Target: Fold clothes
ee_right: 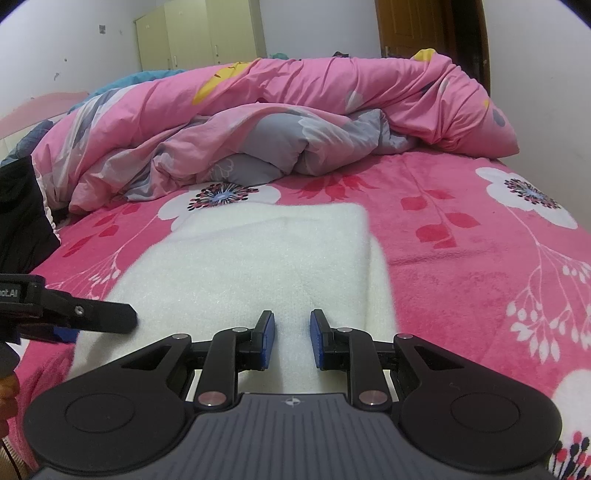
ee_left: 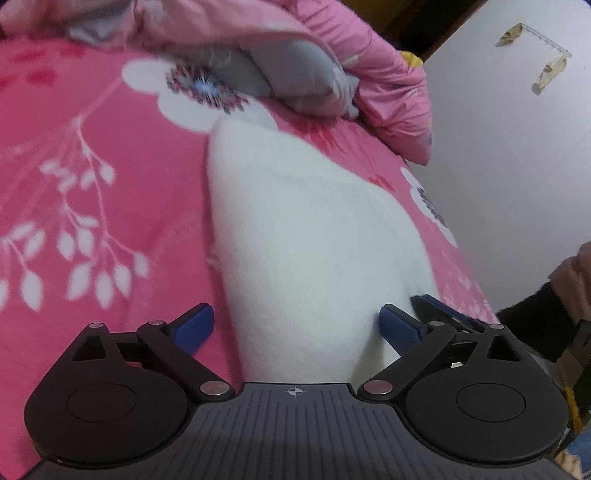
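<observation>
Pink floral bedding [ee_right: 461, 266] covers the bed, printed with white blossoms and leafy sprigs, and serves as the working surface. On it lies the white fleece garment [ee_right: 258, 258], already folded into a rough rectangle with one thinner layer showing along its right-hand side in the right wrist view. Its far edge runs straight and stops just short of a dark-centred white flower in the print.

Beyond that edge a rumpled pink and grey quilt [ee_right: 280, 122] is heaped across the width of the bed, closing off the far side. To the right of the garment the blanket is bare and flat out to the bed's edge, giving free room there. In the left wrist view a white wall [ee_left: 509, 155] stands close beside the bed, with two scraps of tape stuck on it. Pale cabinets [ee_right: 199, 37] and a brown door [ee_right: 417, 26] stand at the back of the room.

The right gripper [ee_right: 291, 341] hovers over the near end of the garment, its blue-padded jaws a narrow gap apart with only white fleece seen between them, pinching nothing. The left gripper [ee_left: 295, 326] is spread wide, its pads straddling the near end of the garment without closing on it. Its black finger also enters the right wrist view from the left, over the garment's left edge.

No containers can be seen in either view.
</observation>
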A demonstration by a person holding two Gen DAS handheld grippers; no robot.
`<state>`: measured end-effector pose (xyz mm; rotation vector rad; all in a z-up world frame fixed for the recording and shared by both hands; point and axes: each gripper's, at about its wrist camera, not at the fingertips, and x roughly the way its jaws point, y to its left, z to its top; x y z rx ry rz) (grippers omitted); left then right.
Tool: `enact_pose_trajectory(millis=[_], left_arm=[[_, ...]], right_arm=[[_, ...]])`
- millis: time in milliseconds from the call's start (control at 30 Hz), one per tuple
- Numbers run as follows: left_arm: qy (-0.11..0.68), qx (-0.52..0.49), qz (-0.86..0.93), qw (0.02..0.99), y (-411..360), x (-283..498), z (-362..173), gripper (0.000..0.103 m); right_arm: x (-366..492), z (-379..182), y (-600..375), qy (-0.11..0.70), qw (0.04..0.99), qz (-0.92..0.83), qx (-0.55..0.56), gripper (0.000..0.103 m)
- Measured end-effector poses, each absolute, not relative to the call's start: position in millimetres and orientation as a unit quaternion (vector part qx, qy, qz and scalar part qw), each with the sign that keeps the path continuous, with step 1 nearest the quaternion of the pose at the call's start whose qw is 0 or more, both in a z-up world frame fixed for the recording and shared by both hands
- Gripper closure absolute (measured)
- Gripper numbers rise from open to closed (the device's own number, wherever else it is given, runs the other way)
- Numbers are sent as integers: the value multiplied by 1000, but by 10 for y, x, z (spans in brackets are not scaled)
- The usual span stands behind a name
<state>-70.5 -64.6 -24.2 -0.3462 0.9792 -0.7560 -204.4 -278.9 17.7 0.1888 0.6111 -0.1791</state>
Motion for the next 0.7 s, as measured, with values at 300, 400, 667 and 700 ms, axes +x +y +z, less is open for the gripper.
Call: enact_pose_trajectory(millis=[300,400,667,700], left_arm=[[462,-153,-378,787,-714,-657,-285,3],[465,-156,-386,781,-703,-620,-302,3],[468,-164,-406,768,-695,-543,-345,3],[468,-164,-408,766,-694,-534,-350,3]], right_arm=[[-2107,273,-2995,283,944,-60,158,72],[-2202,382,-3166,250,947,-59,192,65],[-2242,239,-3791,258,903,-70,338,47],[-2234,175,-3837,266,893,-63,357,46]])
